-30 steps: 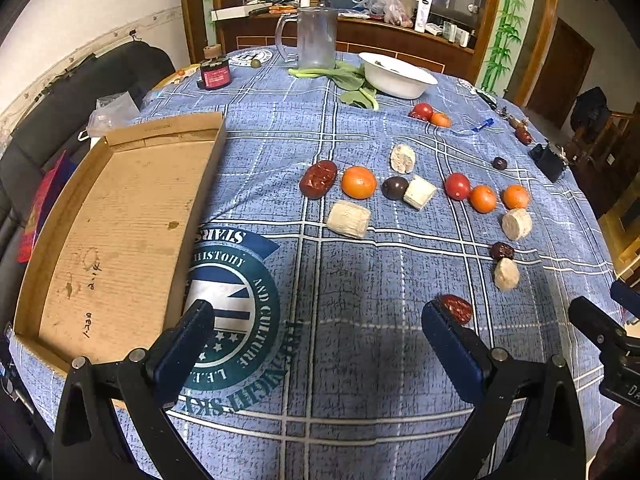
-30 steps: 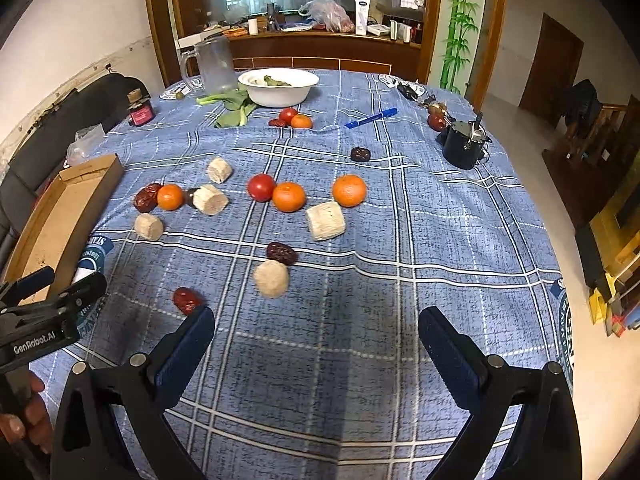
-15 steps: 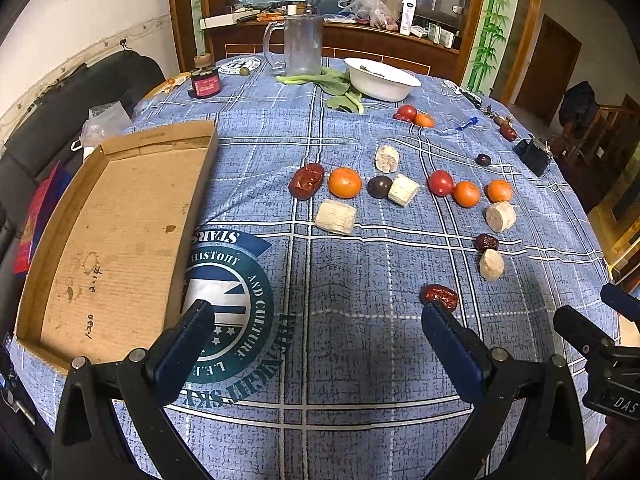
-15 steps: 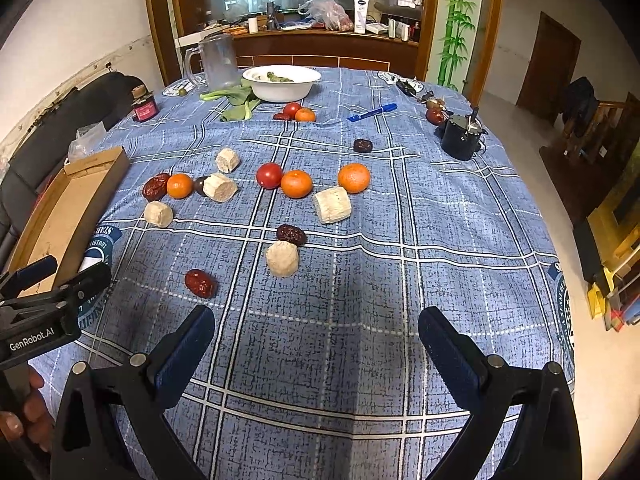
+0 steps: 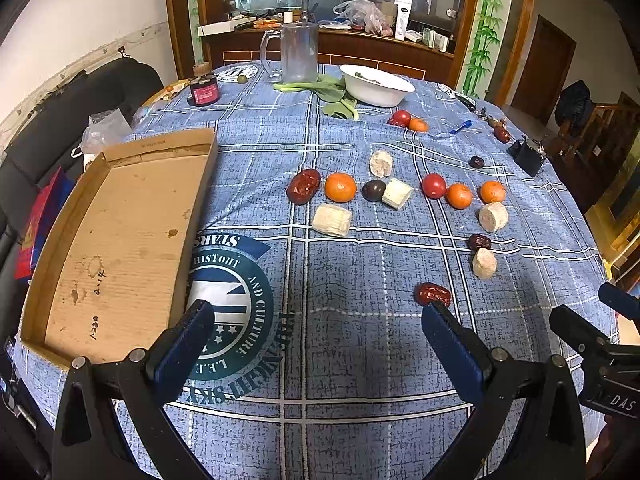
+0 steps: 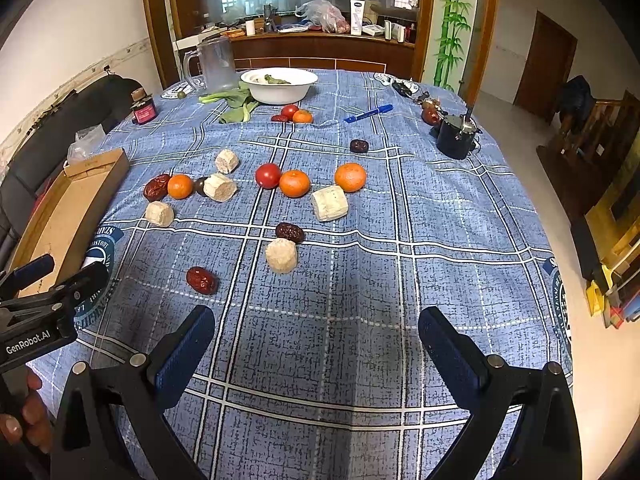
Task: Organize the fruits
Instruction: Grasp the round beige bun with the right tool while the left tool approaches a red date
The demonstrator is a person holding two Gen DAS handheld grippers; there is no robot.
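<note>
Bare tablecloth (image 6: 320, 340) up to nearest red date (image 6: 201, 280).

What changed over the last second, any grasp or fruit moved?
Both cameras pulled back and up: the fruit spread sits farther off. No grasp. The left gripper and right gripper stay open and empty. The cardboard tray and nearest red date kept their places on the cloth.

Camera placement: two wrist fisheyes, both facing forward over the desk (image 5: 360, 340).

Each view is looking along its own blue-padded fingers (image 5: 188, 340) (image 6: 448, 344) from slightly above the near edge. The left view is sitting beside the cardboard tray (image 5: 116, 240); the right view is sitting further right. Both are sharing the scattered fruit (image 6: 294, 183) and the white bowl (image 6: 279, 85).
</note>
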